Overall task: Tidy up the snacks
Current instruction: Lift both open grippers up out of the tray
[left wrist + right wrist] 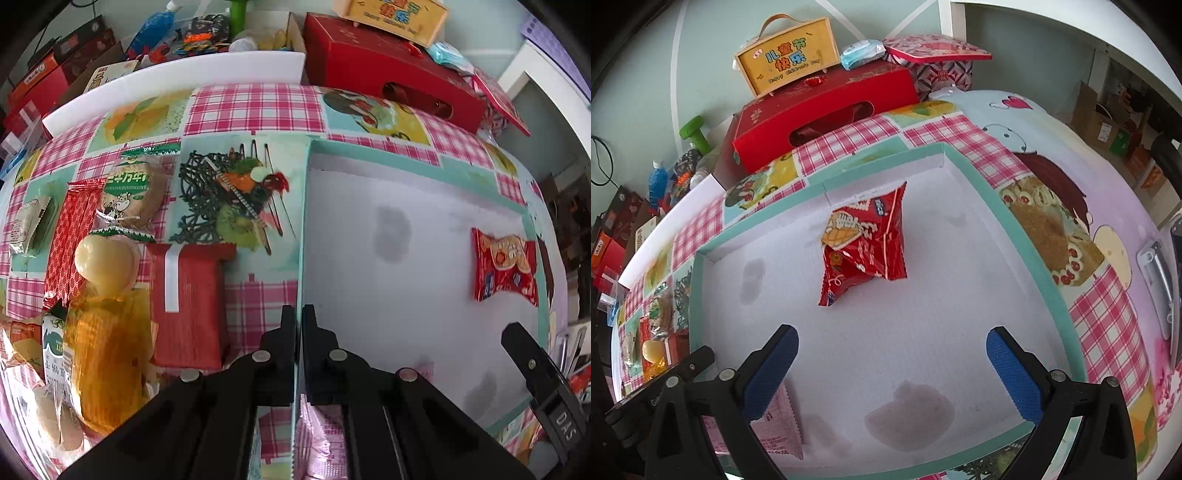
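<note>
Inside tray (1004, 206), red packet (864, 251) lies beyond spread right tongs (892, 373); left tongs (298, 321) pinch its wall.

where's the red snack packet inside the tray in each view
Left wrist view: the red snack packet lies at the right of the picture, on the tray floor close to the tray's teal wall.
Right wrist view: the same packet sits near the centre, crumpled, beyond the open right gripper.
Shared landmark: the red box with the oval cutout behind the tray.
</note>
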`<control>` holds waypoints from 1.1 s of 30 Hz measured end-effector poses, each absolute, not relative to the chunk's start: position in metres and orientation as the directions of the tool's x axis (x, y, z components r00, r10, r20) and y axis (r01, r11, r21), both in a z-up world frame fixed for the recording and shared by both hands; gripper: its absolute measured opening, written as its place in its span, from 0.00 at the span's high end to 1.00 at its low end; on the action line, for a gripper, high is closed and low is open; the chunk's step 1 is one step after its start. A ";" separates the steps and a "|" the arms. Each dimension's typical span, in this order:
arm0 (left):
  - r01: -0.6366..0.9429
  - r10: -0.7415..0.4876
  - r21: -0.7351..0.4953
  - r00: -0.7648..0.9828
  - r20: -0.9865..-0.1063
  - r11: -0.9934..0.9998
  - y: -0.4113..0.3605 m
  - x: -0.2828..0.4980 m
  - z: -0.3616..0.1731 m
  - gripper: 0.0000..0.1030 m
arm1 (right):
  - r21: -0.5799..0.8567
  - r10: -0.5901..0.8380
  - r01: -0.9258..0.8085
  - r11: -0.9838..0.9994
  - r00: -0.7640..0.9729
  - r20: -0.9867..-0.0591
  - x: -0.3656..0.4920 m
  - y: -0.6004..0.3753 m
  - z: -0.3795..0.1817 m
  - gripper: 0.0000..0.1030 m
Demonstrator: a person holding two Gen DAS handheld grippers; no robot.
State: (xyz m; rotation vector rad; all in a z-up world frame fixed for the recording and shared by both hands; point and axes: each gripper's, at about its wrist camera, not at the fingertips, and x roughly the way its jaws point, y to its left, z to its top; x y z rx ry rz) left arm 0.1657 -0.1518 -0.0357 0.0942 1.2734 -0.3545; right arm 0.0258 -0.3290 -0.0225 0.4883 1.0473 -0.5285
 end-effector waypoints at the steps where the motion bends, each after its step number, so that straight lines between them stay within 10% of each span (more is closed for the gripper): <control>1: 0.318 -0.204 -0.118 0.251 -0.946 0.941 -0.153 0.161 -0.036 0.97 | 0.126 -0.173 0.621 0.774 0.397 -0.901 0.025 -0.329 -0.024 0.00; 33: 0.269 -0.209 -0.148 0.214 -0.954 0.952 -0.118 0.037 -0.057 0.97 | 0.122 -0.145 0.677 0.726 0.324 -0.935 -0.048 -0.331 -0.045 0.00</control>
